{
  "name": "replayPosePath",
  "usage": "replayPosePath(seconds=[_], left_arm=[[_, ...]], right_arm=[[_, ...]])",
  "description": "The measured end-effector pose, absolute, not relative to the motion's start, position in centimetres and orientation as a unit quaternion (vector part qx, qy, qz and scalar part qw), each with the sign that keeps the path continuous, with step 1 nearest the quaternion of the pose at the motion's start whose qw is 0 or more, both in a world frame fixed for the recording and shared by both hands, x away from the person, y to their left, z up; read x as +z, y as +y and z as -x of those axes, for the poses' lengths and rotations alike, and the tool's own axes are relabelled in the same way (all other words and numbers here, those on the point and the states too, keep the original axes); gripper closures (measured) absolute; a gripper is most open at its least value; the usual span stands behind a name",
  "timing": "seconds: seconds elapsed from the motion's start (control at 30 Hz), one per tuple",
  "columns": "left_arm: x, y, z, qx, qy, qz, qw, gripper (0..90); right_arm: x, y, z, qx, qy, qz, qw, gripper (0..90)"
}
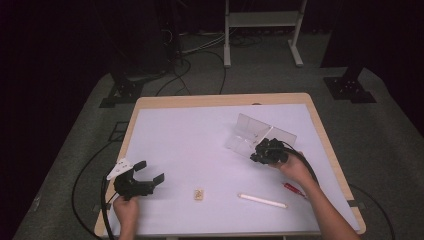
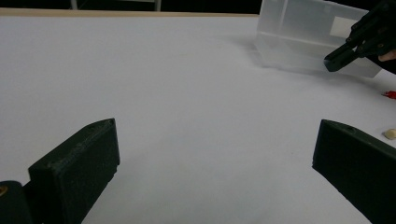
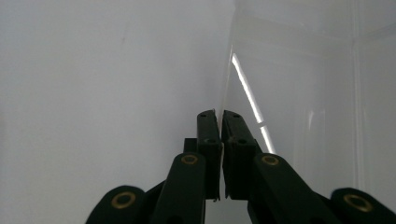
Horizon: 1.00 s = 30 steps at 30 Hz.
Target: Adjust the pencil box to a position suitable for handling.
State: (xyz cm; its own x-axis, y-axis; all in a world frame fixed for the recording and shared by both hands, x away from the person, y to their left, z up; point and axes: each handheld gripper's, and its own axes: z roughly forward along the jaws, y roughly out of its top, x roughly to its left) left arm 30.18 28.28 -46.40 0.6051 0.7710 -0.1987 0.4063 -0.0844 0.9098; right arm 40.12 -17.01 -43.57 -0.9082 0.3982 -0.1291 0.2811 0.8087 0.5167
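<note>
Right gripper (image 1: 263, 150) has its jaws pinched together on the near edge of the clear plastic box (image 1: 257, 134), lying toward the table's (image 1: 200, 145) far right. Left gripper (image 1: 148, 172), jaws wide apart, sits near-left. Nearer the person: a small tan piece (image 1: 199, 194), white stick (image 1: 262, 200), red pen (image 1: 293, 189).

No readable text, numbers or brand marks anywhere. The clear box (image 1: 257, 134) carries a pale label patch (image 2: 342, 26), but it looks blank at this resolution.
</note>
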Motion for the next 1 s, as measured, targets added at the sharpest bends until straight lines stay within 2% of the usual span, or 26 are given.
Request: replayPosePath(seconds=[0.33, 1.0], left_arm=[[-46.4, 28.3, -30.2, 0.17, 0.411, -0.717, 0.537, 0.0], [-46.4, 28.3, -30.2, 0.17, 0.412, -0.717, 0.536, 0.0]], right_arm=[[-42.3, -15.6, -38.4, 0.262, 0.948, -0.136, 0.115, 86.0], [-42.6, -13.0, -36.8, 0.267, 0.955, -0.09, 0.091, 85.8]])
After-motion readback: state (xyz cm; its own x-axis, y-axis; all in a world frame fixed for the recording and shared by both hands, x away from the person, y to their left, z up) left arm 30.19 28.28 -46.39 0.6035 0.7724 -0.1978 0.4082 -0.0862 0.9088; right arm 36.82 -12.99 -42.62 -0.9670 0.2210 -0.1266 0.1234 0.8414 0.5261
